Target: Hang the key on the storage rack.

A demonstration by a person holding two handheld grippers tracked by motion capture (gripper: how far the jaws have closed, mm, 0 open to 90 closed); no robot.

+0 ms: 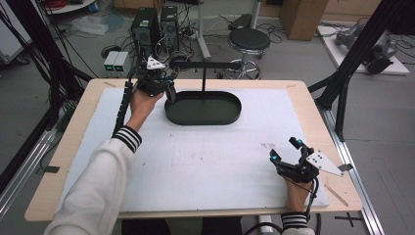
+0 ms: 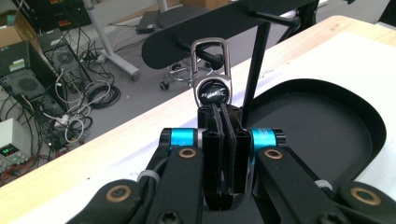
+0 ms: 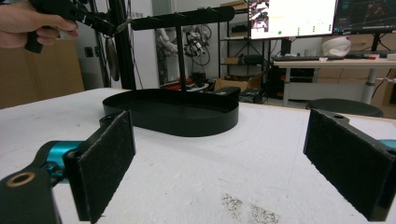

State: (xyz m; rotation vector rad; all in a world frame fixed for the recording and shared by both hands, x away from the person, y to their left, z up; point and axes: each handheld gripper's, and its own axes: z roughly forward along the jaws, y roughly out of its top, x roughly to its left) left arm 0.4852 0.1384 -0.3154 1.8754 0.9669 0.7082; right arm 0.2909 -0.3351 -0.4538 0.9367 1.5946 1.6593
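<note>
Left gripper (image 2: 223, 140): jaws clamped on a metal keyring clip (image 2: 212, 74), held up at a peg of the black stand (image 1: 203, 65).
Clip: its loop is around the peg tip.
Stand: rises from an oval black tray (image 1: 203, 119) on the white mat (image 1: 195, 161).
Right gripper (image 1: 286, 149): jaws spread wide, nothing between them, resting low on the mat, well apart from the tray.

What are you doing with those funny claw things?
The left gripper is shut on a silver metal key clip with a black strap, holding its loop at a peg of the black stand with an oval tray. The right gripper rests open on the white mat.
</note>
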